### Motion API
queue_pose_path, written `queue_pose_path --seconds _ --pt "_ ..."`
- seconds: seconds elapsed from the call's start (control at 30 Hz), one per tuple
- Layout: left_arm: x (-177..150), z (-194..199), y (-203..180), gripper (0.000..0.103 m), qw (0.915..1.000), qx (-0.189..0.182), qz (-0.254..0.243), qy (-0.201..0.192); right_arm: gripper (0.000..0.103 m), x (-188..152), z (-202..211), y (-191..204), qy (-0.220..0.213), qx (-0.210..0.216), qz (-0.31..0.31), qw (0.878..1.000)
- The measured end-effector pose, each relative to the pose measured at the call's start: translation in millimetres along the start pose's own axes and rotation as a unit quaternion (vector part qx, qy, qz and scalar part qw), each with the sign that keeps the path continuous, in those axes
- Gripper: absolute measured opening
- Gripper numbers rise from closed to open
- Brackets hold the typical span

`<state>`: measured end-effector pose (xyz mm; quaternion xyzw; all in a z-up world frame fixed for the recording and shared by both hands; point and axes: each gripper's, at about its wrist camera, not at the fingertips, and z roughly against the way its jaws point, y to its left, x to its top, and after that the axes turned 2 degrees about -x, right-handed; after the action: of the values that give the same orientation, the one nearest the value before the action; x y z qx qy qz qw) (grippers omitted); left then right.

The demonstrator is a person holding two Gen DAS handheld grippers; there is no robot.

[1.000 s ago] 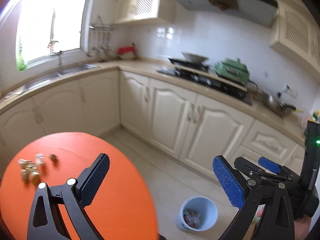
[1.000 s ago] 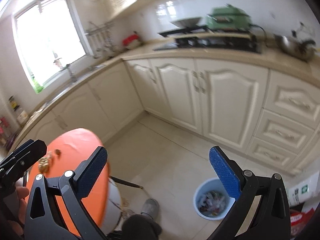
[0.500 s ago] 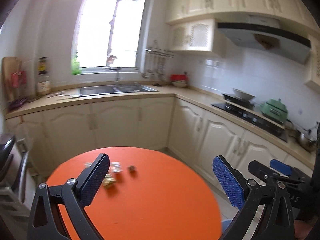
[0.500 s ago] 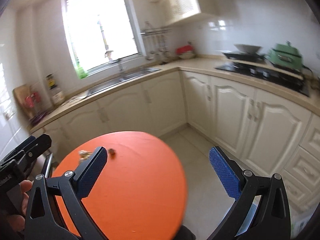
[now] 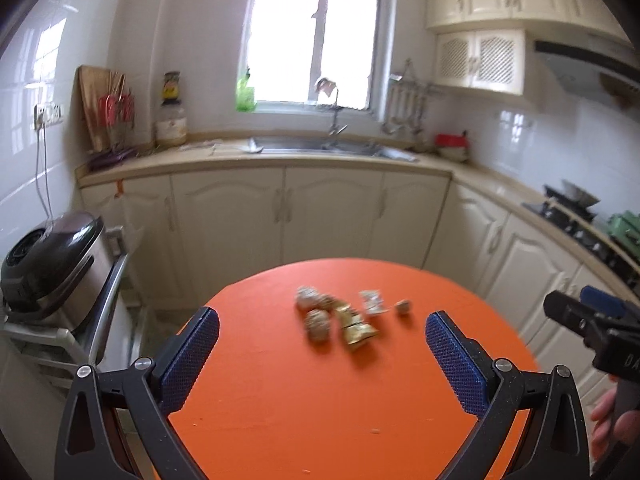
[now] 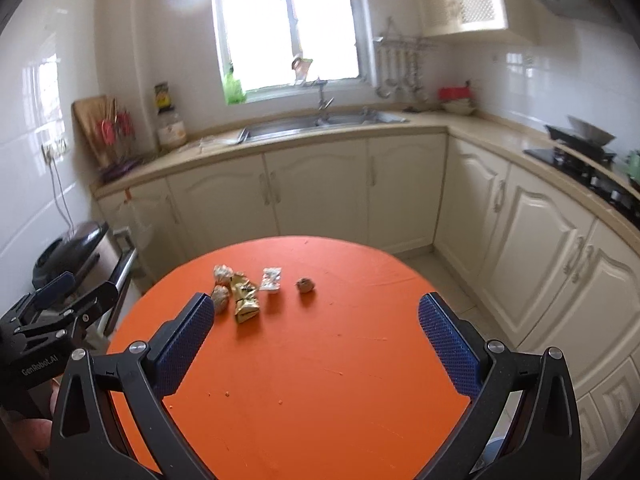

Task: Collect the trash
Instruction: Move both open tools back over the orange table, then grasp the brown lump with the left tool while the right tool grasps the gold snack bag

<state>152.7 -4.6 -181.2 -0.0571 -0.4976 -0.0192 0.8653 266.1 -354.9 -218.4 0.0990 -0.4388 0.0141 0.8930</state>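
Note:
A cluster of trash lies on the far half of the round orange table [image 5: 320, 400] [image 6: 320, 380]: a gold wrapper [image 5: 356, 330] [image 6: 245, 300], crumpled paper balls [image 5: 318, 322] [image 6: 221, 294], a small white packet [image 5: 372, 301] [image 6: 271, 279] and a lone brown ball [image 5: 403, 307] [image 6: 305, 285]. My left gripper [image 5: 320, 340] hangs open above the table's near half, short of the cluster. My right gripper [image 6: 316, 328] is open too, its left finger [image 6: 188, 336] close by the paper balls. Neither holds anything.
Cream kitchen cabinets and a counter with a sink [image 5: 320, 146] wrap around behind the table. A rice cooker [image 5: 48, 256] sits on a metal rack at the left. A stove [image 6: 580, 160] is at the right. A person's hand [image 5: 608, 420] holds the right tool.
Both views have swung left from the floor and the blue bin to the orange table; the trash cluster now lies ahead of both open grippers.

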Motion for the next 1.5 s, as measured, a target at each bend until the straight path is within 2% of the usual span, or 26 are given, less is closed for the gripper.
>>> queue_pose_path --seconds 0.23,0.37,0.5,0.6,0.73,0.8,0.83,0.87,0.9,0.97,1.03,1.2,1.27,1.3,1.37,1.43,1.5 --pt "5.8 -91.4 5.2 0.102 0.9969 0.033 -0.008 0.072 0.103 -2.6 -99.3 14.0 0.067 0.0 0.015 0.998" --pt "17.8 -143.6 6.2 0.1 0.993 0.035 -0.011 0.112 0.103 -9.9 -153.2 12.6 0.106 0.002 0.014 0.994" --pt "41.1 -195.5 11.9 0.1 0.9892 0.027 -0.015 0.143 0.102 -14.5 -185.0 10.0 0.126 0.006 0.011 0.992" --pt "47.6 -225.0 11.3 0.095 0.9861 0.019 -0.017 0.164 0.1 -16.3 -199.2 9.1 0.135 0.01 0.009 0.991" --pt "37.5 -239.2 10.0 0.084 0.9828 0.004 -0.014 0.184 0.094 -14.2 -206.1 13.1 0.145 0.044 0.003 0.989" --pt "39.0 -243.0 11.6 0.072 0.9815 -0.009 -0.011 0.191 0.094 -13.9 -207.8 15.8 0.149 0.058 0.0 0.987" --pt "38.5 -245.0 10.9 0.071 0.9823 -0.005 -0.018 0.186 0.093 -13.9 -209.0 18.9 0.151 0.064 -0.001 0.987" --pt "36.3 -245.4 10.1 0.066 0.9825 -0.006 -0.023 0.185 0.092 -14.1 -210.0 21.2 0.153 0.069 -0.002 0.986" --pt "36.0 -247.3 9.9 0.051 0.983 -0.008 -0.025 0.181 0.091 -14.3 -210.5 23.2 0.155 0.073 -0.002 0.985" --pt "35.6 -249.9 14.9 0.028 0.9834 -0.016 -0.02 0.179 0.09 -14.5 -210.7 30.4 0.157 0.079 0.003 0.984" --pt "37.4 -250.2 27.0 0.028 0.9825 -0.031 -0.001 0.184 0.088 -15.9 -213.4 39.5 0.162 0.084 0.01 0.983" --pt "39.2 -234.7 57.5 0.028 0.984 -0.016 0.02 0.177 0.083 -24.1 -229.1 71.6 0.175 0.092 0.036 0.98" --pt "38.9 -220.1 65.3 0.028 0.9846 -0.012 0.02 0.173 0.075 -27.3 -238.7 87.0 0.183 0.092 0.051 0.977" --pt "39.8 -215.1 68.3 0.028 0.9847 -0.012 0.021 0.172 0.067 -29.0 -242.5 93.5 0.182 0.088 0.059 0.978" --pt "41.8 -205.8 73.0 0.028 0.9853 -0.011 0.021 0.169 0.055 -33.9 -245.3 109.4 0.167 0.05 0.099 0.98" --pt "41.7 -195.9 74.1 0.028 0.9858 -0.014 0.02 0.166 0.036 -36.5 -241.7 111.7 0.163 0.055 0.099 0.98" --pt "40.0 -184.4 72.6 0.028 0.9862 -0.017 0.018 0.164 0.036 -38.9 -235.5 106.5 0.168 0.069 0.085 0.98"
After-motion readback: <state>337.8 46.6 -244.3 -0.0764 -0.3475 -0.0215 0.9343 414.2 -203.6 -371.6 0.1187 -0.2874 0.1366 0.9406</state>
